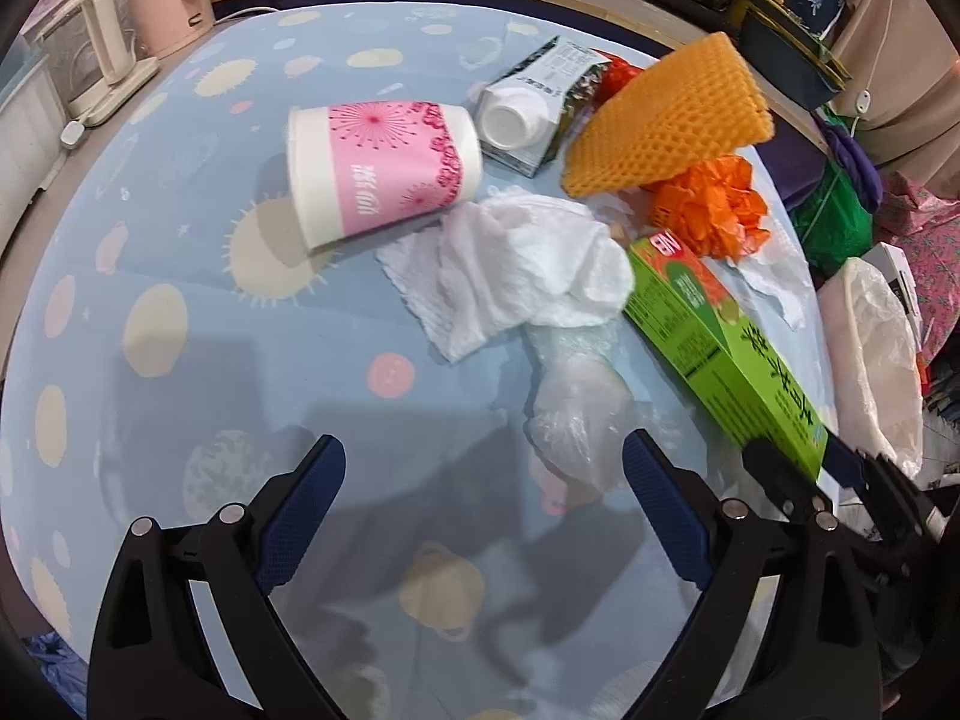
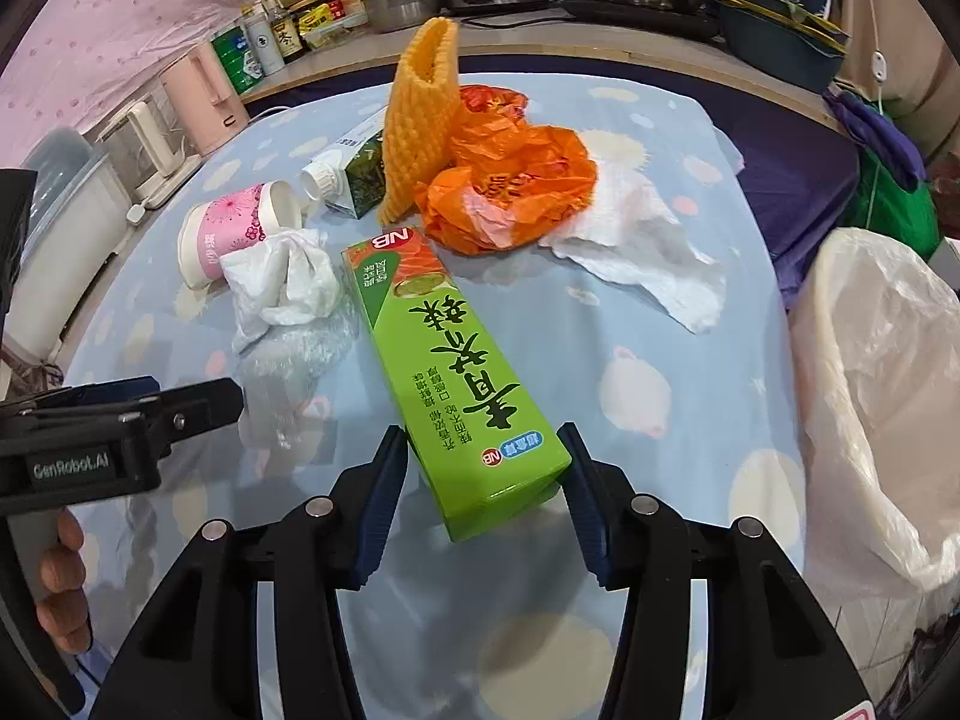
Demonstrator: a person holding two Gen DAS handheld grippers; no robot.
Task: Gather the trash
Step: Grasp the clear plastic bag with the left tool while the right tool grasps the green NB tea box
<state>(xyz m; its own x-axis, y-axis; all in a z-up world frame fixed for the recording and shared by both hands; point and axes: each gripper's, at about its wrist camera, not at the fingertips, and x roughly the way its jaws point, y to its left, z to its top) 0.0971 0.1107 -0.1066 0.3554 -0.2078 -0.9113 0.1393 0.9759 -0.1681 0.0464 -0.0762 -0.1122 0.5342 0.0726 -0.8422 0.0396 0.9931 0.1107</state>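
A long green box [image 2: 450, 360] lies on the table with its near end between the pads of my right gripper [image 2: 483, 438]. The pads stand close by its two sides, and a sliver of gap shows on the left. My left gripper [image 1: 483, 456] hangs wide open over the tablecloth, holding nothing, with a crumpled clear plastic bag [image 1: 576, 414] just ahead of its right finger. Beyond lie a white tissue [image 1: 516, 264], a tipped pink paper cup [image 1: 384, 168], a milk carton [image 1: 528, 114], a yellow foam net [image 1: 666, 120] and an orange plastic bag [image 1: 714, 210].
A bin lined with a white bag [image 2: 870, 390] stands off the table's right edge. A second tissue [image 2: 642, 252] lies by the orange bag. A pink kettle [image 2: 204, 96], bottles and pots line the counter behind. A person's hand [image 2: 60, 570] holds the left gripper's handle.
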